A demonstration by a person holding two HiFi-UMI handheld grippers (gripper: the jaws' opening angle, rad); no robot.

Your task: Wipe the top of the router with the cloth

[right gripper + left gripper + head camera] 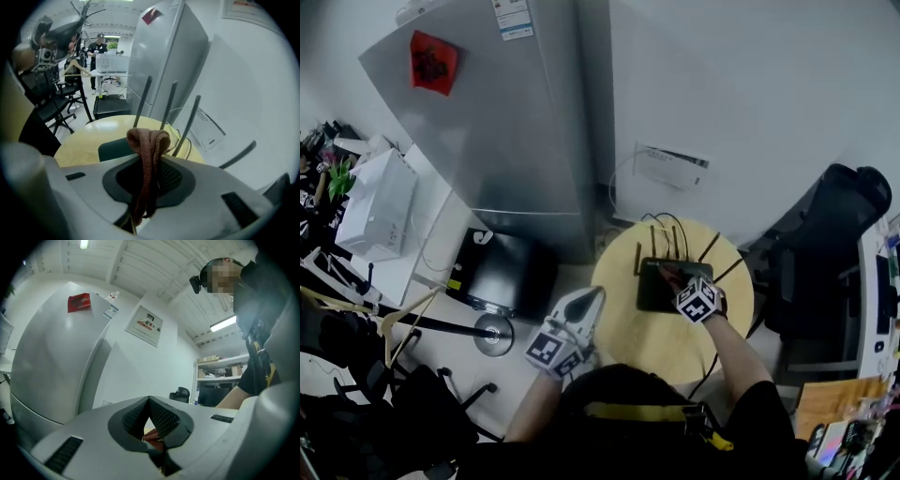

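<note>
R gripper [151, 158] clamps cloth [148, 138], fold pointing fwd over router [654, 292]

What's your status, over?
Right tongs shut on cloth, above router. Left tongs shut, empty, clear of router. Antennas upright around it.

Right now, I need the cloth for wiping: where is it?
The cloth is clamped in the right hand-held gripper, right of centre in the head view, over the router on the round table.
</note>
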